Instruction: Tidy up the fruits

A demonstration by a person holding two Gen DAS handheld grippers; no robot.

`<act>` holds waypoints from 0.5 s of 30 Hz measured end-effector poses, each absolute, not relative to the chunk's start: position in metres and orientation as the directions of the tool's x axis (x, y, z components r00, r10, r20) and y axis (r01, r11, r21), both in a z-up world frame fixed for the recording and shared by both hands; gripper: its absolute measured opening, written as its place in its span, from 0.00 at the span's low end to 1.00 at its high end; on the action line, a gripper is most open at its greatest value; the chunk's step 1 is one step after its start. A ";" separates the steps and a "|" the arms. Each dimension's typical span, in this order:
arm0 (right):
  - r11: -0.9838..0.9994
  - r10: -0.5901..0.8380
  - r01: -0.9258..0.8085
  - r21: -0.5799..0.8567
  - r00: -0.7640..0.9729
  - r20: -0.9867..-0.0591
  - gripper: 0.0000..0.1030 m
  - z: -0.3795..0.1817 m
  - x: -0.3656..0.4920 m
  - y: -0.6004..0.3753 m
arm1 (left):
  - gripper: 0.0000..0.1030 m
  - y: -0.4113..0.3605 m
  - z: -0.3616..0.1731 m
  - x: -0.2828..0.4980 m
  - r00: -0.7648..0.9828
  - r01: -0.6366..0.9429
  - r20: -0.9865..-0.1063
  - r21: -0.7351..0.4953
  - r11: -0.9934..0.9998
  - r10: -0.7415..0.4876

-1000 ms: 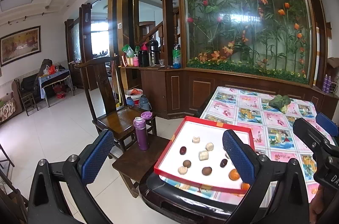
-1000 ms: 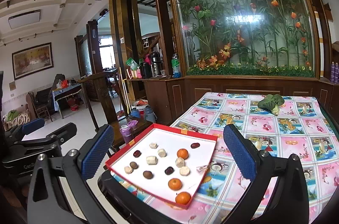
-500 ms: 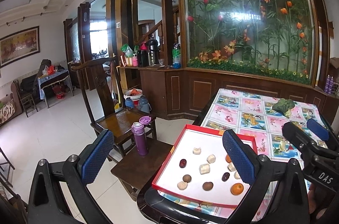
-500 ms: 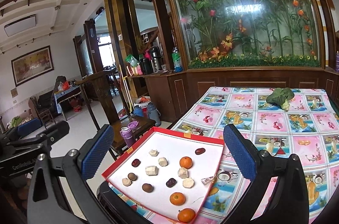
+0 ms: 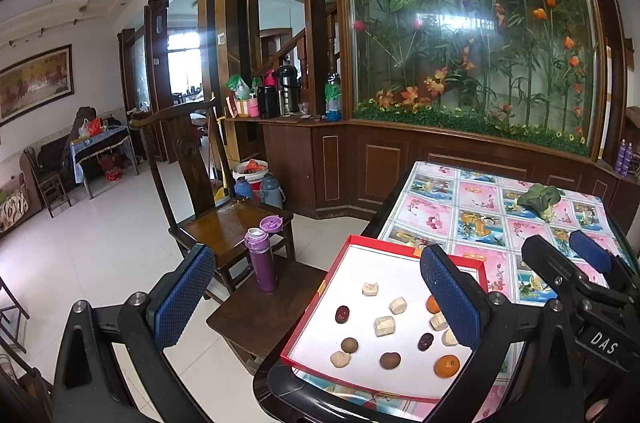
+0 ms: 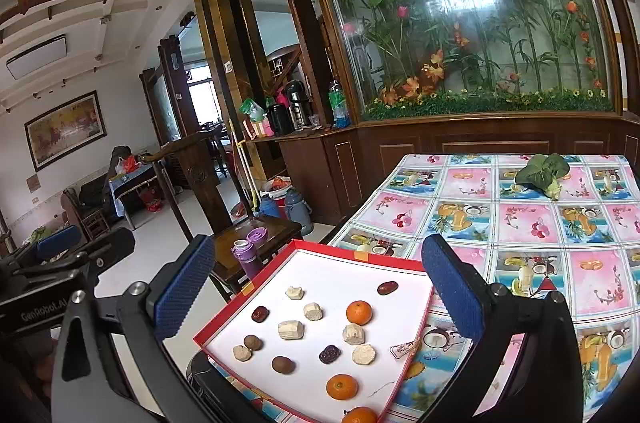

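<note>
Well, both sets of fingers gape wide with nothing between them: left gripper (image 5: 316, 299), right gripper (image 6: 318, 287), hovering near the red tray (image 6: 362, 250) at the table's near-left corner. Oranges (image 6: 359, 312), dark dates (image 6: 387, 287) and pale chunks (image 6: 291, 329) lie scattered, unsorted; grouping them looks undone.

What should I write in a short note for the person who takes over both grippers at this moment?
Left gripper: open, holds nothing, above the table's near-left corner.
Right gripper: open, holds nothing, above the tray.
Red tray lies at the table's near-left corner. In it, mixed and spread: three oranges, dark red dates, brown round fruits, pale chunks.
A leafy green lies apart at the far side of the table.
No grouping by kind shows; whether sorting is under way, I cannot tell.
</note>
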State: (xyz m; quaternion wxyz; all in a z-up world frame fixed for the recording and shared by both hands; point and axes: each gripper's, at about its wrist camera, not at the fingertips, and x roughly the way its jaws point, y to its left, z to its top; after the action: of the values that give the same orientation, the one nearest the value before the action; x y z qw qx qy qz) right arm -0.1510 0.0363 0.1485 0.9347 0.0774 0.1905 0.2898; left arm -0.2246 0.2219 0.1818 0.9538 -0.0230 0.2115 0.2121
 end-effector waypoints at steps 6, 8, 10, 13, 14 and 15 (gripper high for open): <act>0.834 0.552 -0.511 0.209 0.773 -0.313 1.00 0.138 -0.155 0.036 | 1.00 0.221 0.181 -0.222 0.818 -0.423 -0.414 0.040 0.905 0.400; 0.841 0.541 -0.510 0.181 0.780 -0.316 1.00 0.133 -0.158 0.036 | 1.00 0.221 0.179 -0.218 0.817 -0.418 -0.423 0.032 0.908 0.391; 0.849 0.527 -0.505 0.156 0.789 -0.316 1.00 0.129 -0.161 0.034 | 1.00 0.220 0.178 -0.215 0.817 -0.415 -0.428 0.028 0.909 0.386; 0.851 0.524 -0.505 0.146 0.793 -0.312 1.00 0.127 -0.161 0.033 | 1.00 0.220 0.176 -0.211 0.816 -0.410 -0.437 0.023 0.912 0.378; 0.850 0.525 -0.506 0.146 0.793 -0.310 1.00 0.127 -0.161 0.034 | 1.00 0.220 0.176 -0.211 0.815 -0.412 -0.438 0.022 0.911 0.379; 0.849 0.527 -0.508 0.145 0.793 -0.306 1.00 0.127 -0.161 0.035 | 1.00 0.220 0.176 -0.209 0.815 -0.412 -0.439 0.020 0.911 0.378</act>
State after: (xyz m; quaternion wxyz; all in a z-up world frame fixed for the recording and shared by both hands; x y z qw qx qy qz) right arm -0.1608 0.0346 0.1271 0.9464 0.0274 0.1696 0.2734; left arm -0.2091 0.2200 0.1757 0.9519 -0.0382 0.2224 0.2073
